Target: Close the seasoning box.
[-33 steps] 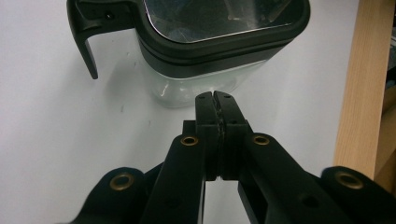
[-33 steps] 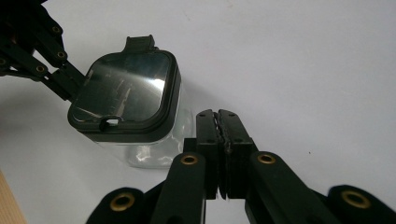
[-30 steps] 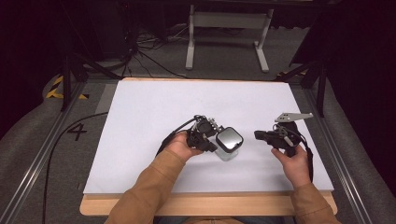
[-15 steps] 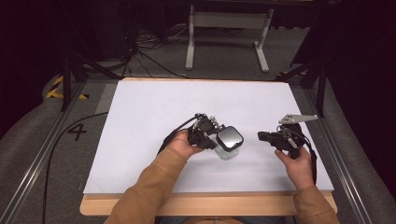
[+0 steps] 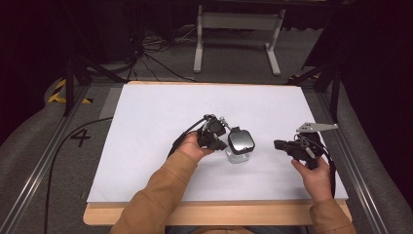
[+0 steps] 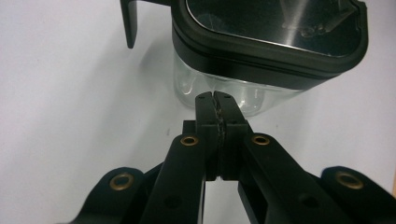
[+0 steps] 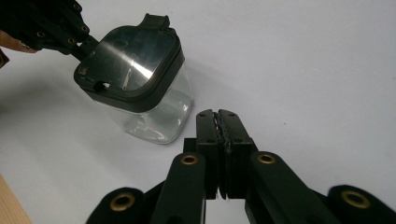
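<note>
A clear square container (image 5: 241,145) with a black lid stands near the middle of the white table. In the left gripper view the container (image 6: 261,51) is just ahead, and a lid latch (image 6: 130,23) sticks out at its left. My left gripper (image 6: 215,95) is shut with nothing between its jaws, its tips right at the clear wall under the lid rim. In the high view the left gripper (image 5: 225,140) sits at the container's left side. My right gripper (image 7: 217,114) is shut and empty, a short way from the container (image 7: 135,79); from above, the right gripper (image 5: 277,145) points left towards it.
The white table top (image 5: 160,112) lies on a wooden board (image 5: 204,214). Metal rails run along both sides. Beyond the far edge stand a grey metal stand (image 5: 238,24) and cables on the dark floor.
The right hand has drifted slightly to the right and towards the near edge. The left hand and the container have stayed put.
</note>
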`<state>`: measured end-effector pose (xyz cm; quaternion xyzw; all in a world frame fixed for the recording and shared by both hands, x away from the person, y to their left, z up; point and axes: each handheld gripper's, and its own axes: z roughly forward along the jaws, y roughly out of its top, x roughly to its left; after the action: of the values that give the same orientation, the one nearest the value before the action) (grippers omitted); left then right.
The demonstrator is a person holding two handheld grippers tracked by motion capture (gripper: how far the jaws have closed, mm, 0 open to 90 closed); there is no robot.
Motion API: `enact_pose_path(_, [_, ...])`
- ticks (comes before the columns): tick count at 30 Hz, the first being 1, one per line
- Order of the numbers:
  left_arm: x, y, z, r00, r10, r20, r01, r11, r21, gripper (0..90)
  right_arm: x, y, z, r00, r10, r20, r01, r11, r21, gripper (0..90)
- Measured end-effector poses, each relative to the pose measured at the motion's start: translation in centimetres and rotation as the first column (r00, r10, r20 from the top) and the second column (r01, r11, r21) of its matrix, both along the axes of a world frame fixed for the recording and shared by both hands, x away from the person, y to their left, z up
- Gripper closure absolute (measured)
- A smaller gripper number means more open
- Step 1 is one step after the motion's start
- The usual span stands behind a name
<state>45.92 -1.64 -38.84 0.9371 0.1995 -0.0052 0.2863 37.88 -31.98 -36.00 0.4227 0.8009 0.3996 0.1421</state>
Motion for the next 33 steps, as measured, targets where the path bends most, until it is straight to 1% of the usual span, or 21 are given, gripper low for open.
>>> enact_pose_path(2, [0.2,0.0,-0.1,0.9999,0.011,0.002,-0.011,0.9999,-0.012,89.6,-0.1,-0.2,0.0,1.0,-0.006,-0.002,0.006,1.0,0.002,87.6])
enact_pose_path(4, [0.3,0.0,0.0,0.9999,0.016,0.001,-0.016,0.9998,-0.007,89.6,-0.2,-0.3,0.0,0.9999,-0.011,-0.003,0.011,0.9999,0.003,87.6])
enact_pose_path(5, [0.5,0.0,-0.1,0.9997,0.023,0.009,-0.023,0.9997,-0.011,89.6,-0.3,-0.4,-0.1,0.9999,-0.013,-0.002,0.013,0.9999,0.001,87.6])
enact_pose_path(6, [0.6,0.0,0.0,0.9997,0.021,0.012,-0.021,0.9998,-0.005,89.6,-0.4,-0.4,-0.1,0.9999,-0.015,-0.004,0.015,0.9999,0.002,87.6])
enact_pose_path(7, [0.7,-0.1,-0.1,0.9994,0.034,0.009,-0.034,0.9993,-0.018,89.6,-0.5,-0.5,-0.1,0.9998,-0.018,-0.001,0.018,0.9998,-0.001,87.6])
enact_pose_path(11, [1.0,-0.3,-0.1,0.999,0.038,0.023,-0.037,0.9991,-0.02,89.6,-0.7,-0.7,-0.2,0.9997,-0.024,-0.006,0.024,0.9997,-0.003,87.6])
enact_pose_path(12, [1.1,-0.3,-0.1,0.9989,0.042,0.021,-0.042,0.999,-0.017,89.6,-0.7,-0.8,-0.2,0.9996,-0.026,-0.005,0.026,0.9997,-0.001,87.6])
enact_pose_path(13, [1.1,-0.4,-0.2,0.9986,0.048,0.024,-0.047,0.9985,-0.026,89.6,-0.8,-0.8,-0.2,0.9996,-0.027,-0.005,0.027,0.9996,-0.002,87.6])
enact_pose_path(15, [1.2,-0.4,-0.2,0.9986,0.048,0.022,-0.048,0.9986,-0.024,89.6,-0.9,-0.9,-0.2,0.9995,-0.031,-0.007,0.031,0.9995,0.0,87.6])
enact_pose_path(20, [1.3,-0.4,-0.2,0.9977,0.059,0.032,-0.058,0.9975,-0.042,89.6,-0.9,-0.9,-0.3,0.9995,-0.032,-0.008,0.032,0.9995,-0.001,87.6])
enact_pose_path(24, [1.3,-0.4,-0.2,0.9972,0.065,0.037,-0.064,0.9971,-0.041,89.6,-0.7,-0.7,-0.4,0.9995,-0.028,-0.011,0.028,0.9996,-0.004,87.6])
enact_pose_path(25, [1.3,-0.3,-0.1,0.9977,0.056,0.037,-0.054,0.9978,-0.039,89.5,-0.7,-0.7,-0.4,0.9996,-0.025,-0.012,0.025,0.9997,-0.006,87.6])
enact_pose_path(26, [1.3,-0.2,-0.2,0.9973,0.063,0.038,-0.061,0.9967,-0.054,88.9,-0.7,-0.6,-0.4,0.9996,-0.025,-0.013,0.025,0.9997,-0.005,87.6])
enact_pose_path(27, [1.2,-0.1,-0.1,0.9975,0.062,0.034,-0.061,0.9967,-0.055,87.9,-0.6,-0.5,-0.4,0.9997,-0.021,-0.011,0.021,0.9998,-0.006,87.6])
enact_pose_path(29, [1.1,0.2,0.2,0.9966,0.068,0.047,-0.065,0.996,-0.06,87.7,-0.5,-0.4,-0.4,0.9998,-0.015,-0.012,0.015,0.9999,-0.006,87.6])
enact_pose_path(32, [0.7,1.1,1.1,0.9948,0.082,0.061,-0.077,0.9939,-0.079,87.6,-0.2,-0.3,-0.3,0.9999,-0.006,-0.009,0.006,1.0,-0.007,87.6])
enact_pose_path(33, [0.4,1.5,1.4,0.9935,0.089,0.07,-0.083,0.9924,-0.091,87.5,-0.1,-0.2,-0.3,0.9999,-0.004,-0.012,0.004,1.0,-0.002,87.6])
